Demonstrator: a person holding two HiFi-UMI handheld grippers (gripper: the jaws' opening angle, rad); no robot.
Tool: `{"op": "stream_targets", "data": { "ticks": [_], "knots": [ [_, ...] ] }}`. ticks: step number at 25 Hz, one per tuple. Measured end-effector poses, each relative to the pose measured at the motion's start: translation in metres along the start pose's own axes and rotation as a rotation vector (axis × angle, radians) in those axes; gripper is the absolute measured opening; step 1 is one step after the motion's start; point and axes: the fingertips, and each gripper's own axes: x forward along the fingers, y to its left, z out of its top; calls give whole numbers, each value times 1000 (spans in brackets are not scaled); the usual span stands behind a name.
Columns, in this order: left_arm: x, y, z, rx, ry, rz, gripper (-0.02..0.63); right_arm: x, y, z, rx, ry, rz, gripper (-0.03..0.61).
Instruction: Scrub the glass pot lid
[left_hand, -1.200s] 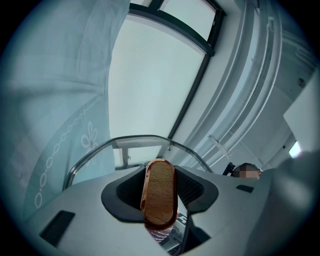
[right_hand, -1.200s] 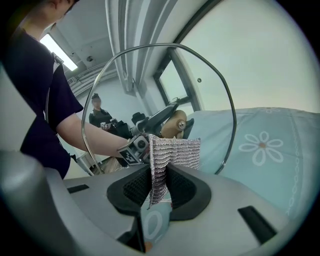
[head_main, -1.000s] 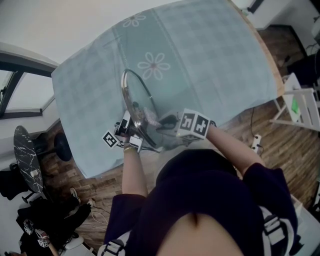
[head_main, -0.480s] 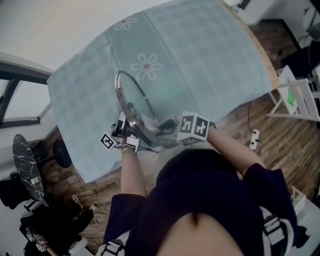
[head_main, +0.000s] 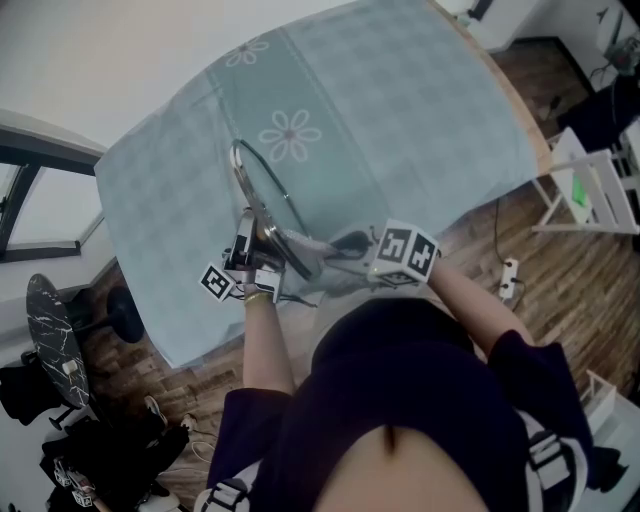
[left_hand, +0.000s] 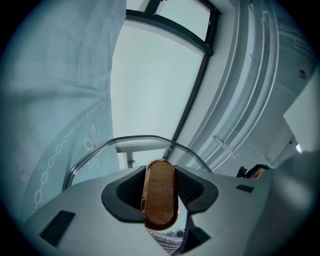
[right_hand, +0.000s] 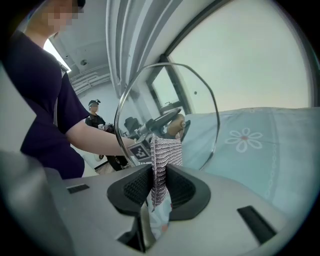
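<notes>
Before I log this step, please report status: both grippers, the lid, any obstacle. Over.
Left gripper shut on wooden knob, glass lid held on edge. Right gripper shut on cloth, near the glass. No obstacle seen.

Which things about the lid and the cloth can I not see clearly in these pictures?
- Whether the cloth touches the glass lid: in the right gripper view the cloth itself covers that spot; in the head view it is too small.
- Dirt on the glass: too small and blurred in every view.
- Lid's lower part: left gripper view, hidden behind the left gripper.
</notes>
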Motion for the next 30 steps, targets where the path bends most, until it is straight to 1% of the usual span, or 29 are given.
{"op": "stream_targets", "data": {
  "ticks": [3,6,10,13,16,19,21,25,30],
  "knots": [
    [6,-1,-3,26,9,38,169,-20,-19,-4,57,-47,-113,83],
    [11,-3,-6,85,37,92,169,-41,-36,-11,118,-86,-219,83],
    [19,-8,-11,169,82,163,169,-66,-52,-19,178,-141,-328,83],
    [25,-9,-14,238,97,241,169,-83,-60,-22,224,-190,-382,84],
    [31,-6,-16,313,119,336,169,-99,-70,-24,267,-232,-417,83],
    [32,7,-17,422,159,491,169,-112,-83,-24,287,-255,-437,83],
    [33,15,-21,466,186,564,169,-118,-90,-23,294,-259,-443,84],
    [40,30,-34,512,231,646,169,-131,-105,-19,286,-263,-448,83],
    [48,49,-49,555,251,742,169,-149,-121,-21,270,-236,-449,83]
  ]
}}
